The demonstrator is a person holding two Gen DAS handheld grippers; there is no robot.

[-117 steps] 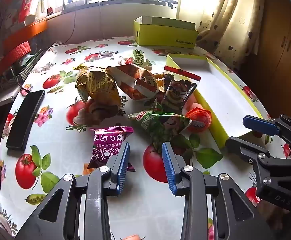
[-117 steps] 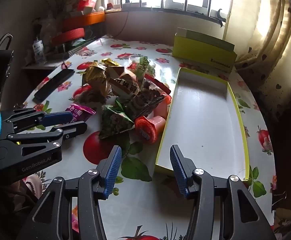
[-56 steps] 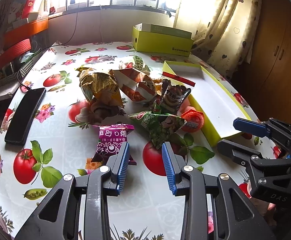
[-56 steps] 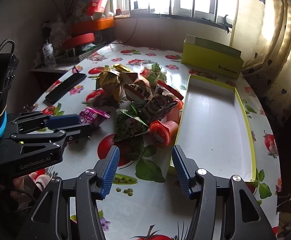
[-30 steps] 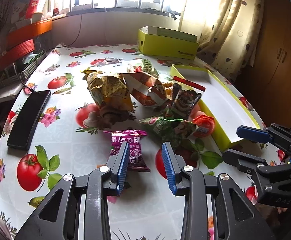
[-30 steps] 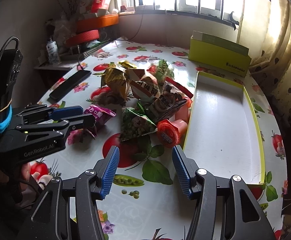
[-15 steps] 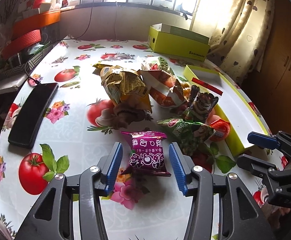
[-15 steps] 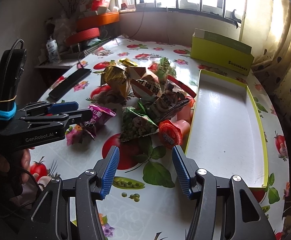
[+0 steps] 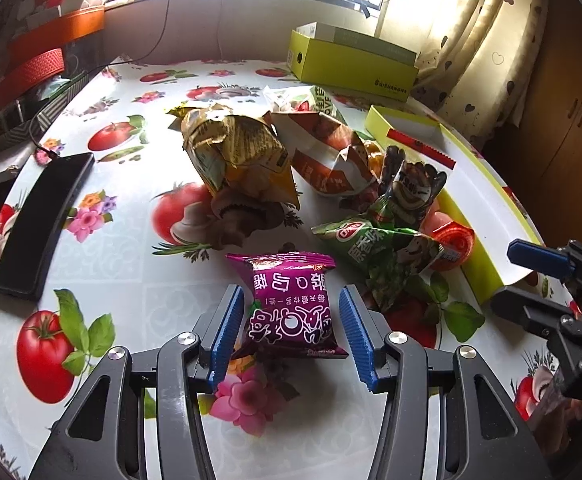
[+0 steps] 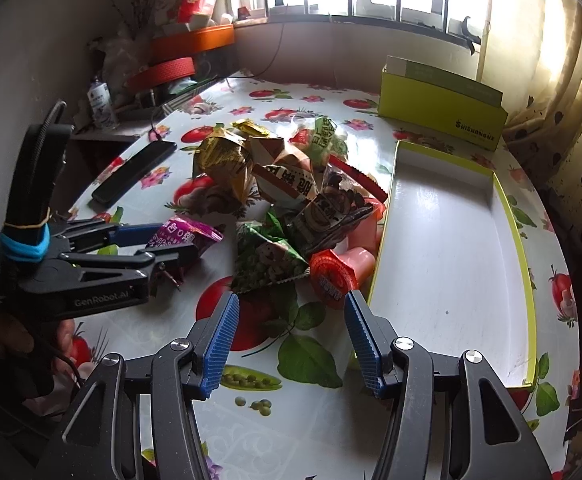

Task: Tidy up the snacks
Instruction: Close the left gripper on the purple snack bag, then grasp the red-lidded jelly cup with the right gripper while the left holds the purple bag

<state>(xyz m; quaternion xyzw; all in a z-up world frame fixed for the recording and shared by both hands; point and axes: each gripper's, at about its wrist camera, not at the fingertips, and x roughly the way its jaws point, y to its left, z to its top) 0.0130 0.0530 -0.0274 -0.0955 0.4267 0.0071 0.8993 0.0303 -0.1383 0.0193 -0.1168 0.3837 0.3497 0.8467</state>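
Note:
A purple snack packet [image 9: 291,308] lies on the fruit-print tablecloth between the open blue pads of my left gripper [image 9: 291,320]; the pads stand apart from its sides. It also shows in the right wrist view [image 10: 183,238]. Behind it is a heap of snacks: a gold bag [image 9: 239,156], a red-and-white bag [image 9: 323,156], a green packet [image 9: 387,252], a dark packet [image 9: 409,192] and a red-lidded jelly cup [image 10: 337,274]. A yellow-rimmed white tray [image 10: 451,256] lies to the right. My right gripper [image 10: 291,332] is open and empty, just short of the jelly cup.
A black phone [image 9: 43,220] lies at the table's left edge. A yellow-green box [image 9: 351,64] stands at the back by the curtain. Orange and red containers [image 10: 179,56] crowd the shelf at far left. The table edge curves close on the right.
My left gripper has opened wider and moved forward, so the purple packet now lies between its pads. The right gripper has barely moved.

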